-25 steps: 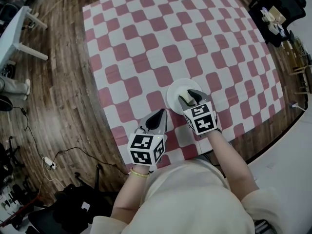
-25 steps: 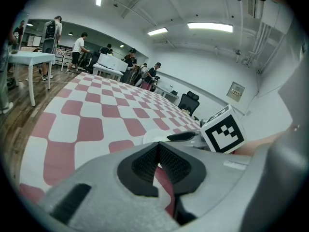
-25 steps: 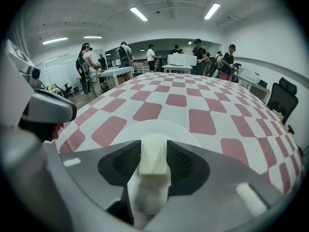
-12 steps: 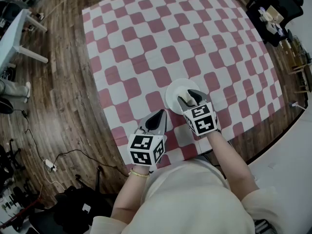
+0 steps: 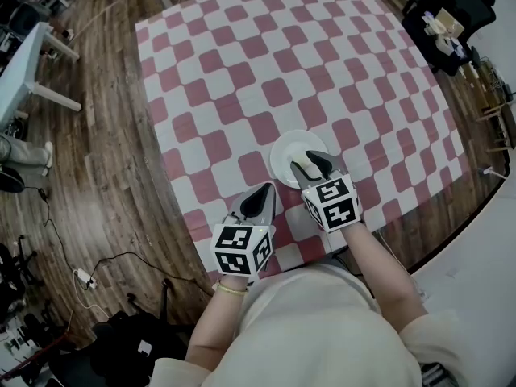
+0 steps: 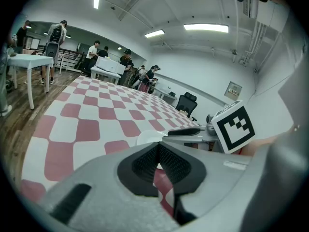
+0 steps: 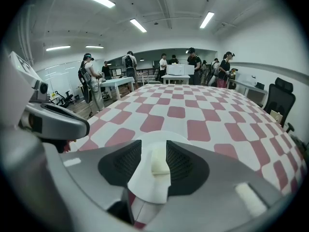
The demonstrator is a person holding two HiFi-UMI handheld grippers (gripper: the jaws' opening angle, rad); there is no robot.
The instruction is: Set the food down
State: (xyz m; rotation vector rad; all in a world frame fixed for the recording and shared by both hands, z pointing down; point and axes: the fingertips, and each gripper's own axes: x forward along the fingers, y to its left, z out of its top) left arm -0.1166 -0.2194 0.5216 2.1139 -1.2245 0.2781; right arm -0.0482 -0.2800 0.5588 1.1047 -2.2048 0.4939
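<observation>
A white plate (image 5: 284, 147) sits on the red-and-white checkered cloth (image 5: 266, 63) near its front edge. A small pale piece of food (image 5: 303, 165) lies on the plate. My right gripper (image 5: 313, 163) hovers just over it, open. Its jaws have just been closing a little, with the food (image 7: 159, 162) between them: it sits next to the right jaw, and a gap to the left jaw shows the plate (image 7: 143, 179). My left gripper (image 5: 264, 192) is shut on nothing, low over the cloth to the plate's left, and its jaws (image 6: 158, 148) meet.
Wood floor (image 5: 97, 176) surrounds the cloth. A white table (image 5: 20, 59) stands at the far left, a black chair (image 5: 439, 22) at the top right, and cables (image 5: 81, 268) lie on the floor. Several people (image 7: 193, 62) stand at the far end of the room.
My right gripper has lifted slightly above the plate, and the food now shows between its jaws from above. The left gripper has stayed put.
</observation>
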